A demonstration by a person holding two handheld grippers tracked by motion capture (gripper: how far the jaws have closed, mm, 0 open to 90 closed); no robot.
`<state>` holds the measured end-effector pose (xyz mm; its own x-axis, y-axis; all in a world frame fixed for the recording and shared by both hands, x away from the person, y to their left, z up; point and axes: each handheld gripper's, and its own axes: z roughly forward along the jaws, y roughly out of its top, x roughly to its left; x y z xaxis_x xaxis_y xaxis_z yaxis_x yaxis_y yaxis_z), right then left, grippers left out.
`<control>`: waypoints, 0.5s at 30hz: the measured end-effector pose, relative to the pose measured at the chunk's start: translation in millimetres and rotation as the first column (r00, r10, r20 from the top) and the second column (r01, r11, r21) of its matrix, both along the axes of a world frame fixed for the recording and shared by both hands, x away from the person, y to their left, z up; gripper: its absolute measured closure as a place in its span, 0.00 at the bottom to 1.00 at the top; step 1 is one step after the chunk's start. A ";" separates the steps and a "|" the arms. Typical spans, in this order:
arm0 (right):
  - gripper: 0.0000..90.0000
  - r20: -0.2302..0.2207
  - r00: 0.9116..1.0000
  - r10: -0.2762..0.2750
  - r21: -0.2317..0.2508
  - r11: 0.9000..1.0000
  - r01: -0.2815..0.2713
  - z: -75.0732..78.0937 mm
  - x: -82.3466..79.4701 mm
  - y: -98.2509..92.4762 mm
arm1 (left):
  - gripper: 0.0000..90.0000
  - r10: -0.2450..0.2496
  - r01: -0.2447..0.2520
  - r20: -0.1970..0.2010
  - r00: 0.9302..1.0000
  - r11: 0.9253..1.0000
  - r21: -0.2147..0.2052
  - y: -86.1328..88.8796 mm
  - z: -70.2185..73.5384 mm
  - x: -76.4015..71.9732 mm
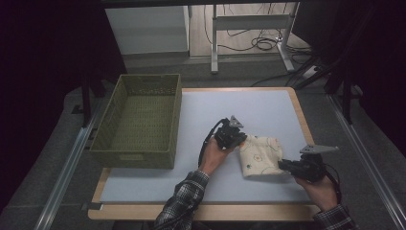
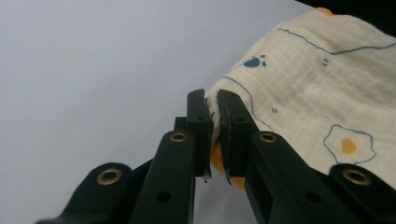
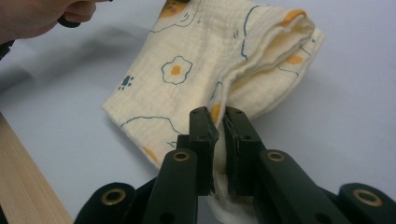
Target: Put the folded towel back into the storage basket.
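Observation:
A folded cream cloth (image 1: 261, 156) printed with fried eggs and paw marks lies on the white mat, right of centre. My left gripper (image 1: 239, 140) is shut on the cloth's left edge; in the left gripper view the cloth (image 2: 308, 88) is pinched between the jaws of that gripper (image 2: 214, 100). At the cloth's right corner my right gripper (image 1: 282, 166) is shut on it too. The right gripper view has a fold of the cloth (image 3: 201, 60) clamped in the gripper (image 3: 222, 116), with the person's other hand (image 3: 37, 16) at top left.
An olive woven basket (image 1: 107, 129) stands at the table's left side, overhanging the edge. The white mat (image 1: 239, 108) covers the wooden table top (image 1: 201, 211). Beyond the far edge are a desk frame and cables on the floor.

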<state>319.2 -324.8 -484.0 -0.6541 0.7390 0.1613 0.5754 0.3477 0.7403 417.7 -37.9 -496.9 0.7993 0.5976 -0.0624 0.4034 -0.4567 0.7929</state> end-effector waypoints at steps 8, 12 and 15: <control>0.91 0.026 0.999 0.034 0.004 0.999 -0.034 10.0 5.1 18.1 | 0.93 0.022 -0.024 0.040 0.999 0.999 0.033 18.2 15.6 -2.4; 0.91 0.044 0.998 0.054 0.006 0.999 -0.054 15.1 9.4 31.6 | 0.93 0.045 -0.047 0.052 0.998 0.998 0.034 31.1 24.5 -2.3; 0.91 0.051 0.996 0.066 0.009 0.998 -0.067 18.3 12.4 40.2 | 0.93 0.060 -0.062 0.066 0.996 0.998 0.034 41.0 33.8 -2.5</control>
